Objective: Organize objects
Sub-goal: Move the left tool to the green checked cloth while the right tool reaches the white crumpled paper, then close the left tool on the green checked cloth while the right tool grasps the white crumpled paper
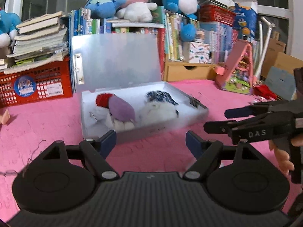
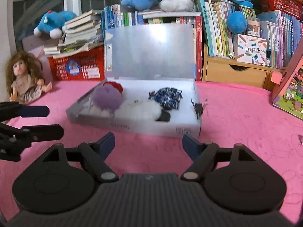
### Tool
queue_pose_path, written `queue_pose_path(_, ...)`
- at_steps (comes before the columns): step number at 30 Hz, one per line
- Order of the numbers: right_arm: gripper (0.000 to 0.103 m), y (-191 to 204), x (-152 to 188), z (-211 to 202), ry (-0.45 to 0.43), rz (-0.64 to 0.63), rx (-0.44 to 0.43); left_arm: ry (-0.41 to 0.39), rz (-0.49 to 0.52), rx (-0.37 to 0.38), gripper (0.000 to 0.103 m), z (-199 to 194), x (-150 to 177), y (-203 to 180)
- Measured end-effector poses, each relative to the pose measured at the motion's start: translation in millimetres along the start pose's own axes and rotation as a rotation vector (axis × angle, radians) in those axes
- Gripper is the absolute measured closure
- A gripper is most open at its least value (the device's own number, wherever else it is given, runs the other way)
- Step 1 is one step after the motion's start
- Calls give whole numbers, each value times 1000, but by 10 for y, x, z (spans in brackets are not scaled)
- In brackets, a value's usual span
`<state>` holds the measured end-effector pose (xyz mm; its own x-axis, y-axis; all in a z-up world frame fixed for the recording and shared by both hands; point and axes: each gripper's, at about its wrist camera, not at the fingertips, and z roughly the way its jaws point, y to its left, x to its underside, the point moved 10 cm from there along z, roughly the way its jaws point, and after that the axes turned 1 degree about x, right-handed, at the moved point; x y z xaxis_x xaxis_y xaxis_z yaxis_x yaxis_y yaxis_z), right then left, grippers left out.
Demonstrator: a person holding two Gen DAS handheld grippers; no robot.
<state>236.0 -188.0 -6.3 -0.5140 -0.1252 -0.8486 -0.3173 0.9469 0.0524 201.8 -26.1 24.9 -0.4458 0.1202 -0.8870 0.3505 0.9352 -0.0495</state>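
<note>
A translucent plastic box [image 1: 189, 114] [image 2: 144, 127] lies on the pink mat with its lid [image 1: 117, 60] [image 2: 151, 51] standing open. Inside lie a purple pompom [image 1: 122, 108] [image 2: 107, 97], a red one [image 1: 103, 98] [image 2: 114, 85], a white fluffy one [image 1: 158, 110] [image 2: 140, 109] and a blue patterned cloth [image 1: 161, 95] [image 2: 167, 97]. A binder clip [image 1: 195, 101] [image 2: 198, 107] sits on the box's right wall. My left gripper [image 1: 150, 143] is open and empty in front of the box. My right gripper [image 2: 148, 143] is open and empty; it also shows in the left wrist view [image 1: 219, 120].
A doll [image 2: 24, 79] sits at the mat's left edge. A red crate [image 1: 36, 87] with stacked books, a bookshelf with plush toys [image 1: 134, 1], a wooden drawer [image 2: 234, 73] and a pink toy house [image 1: 240, 68] line the back.
</note>
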Motion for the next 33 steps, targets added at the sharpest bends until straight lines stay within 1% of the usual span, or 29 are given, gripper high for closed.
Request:
queue_pose_path(6,16,76,274,-52,50,-54,-8,43,3,61,19,-113,307,-155)
queue_pose_path(11,17,154,433,-48,85,-77,-33,73,54,93,17,-102,507,-281)
queue_pose_path(14,17,207,484,-42,99,-83,-58,97,63,116,16,-73,595,-336)
queue_pose_path(19,17,326,532,-14,112,-119,-87,115,59,124,16,7,653,-366)
queue_pose_path(20,18,345,540,-7,114,-124,-91,119,56,126,16,23,662,-370)
queue_pose_path(22,18,348,552,11,119,-127,-87,126,55,121,16,53,678,-368)
queue_pose_path(27,19,328,573,40,133,-97,-110,131,47,131,16,89,701,-358)
queue_pose_path(33,23,348,589,59,140,-88,-133,137,29,140,16,108,731,-350)
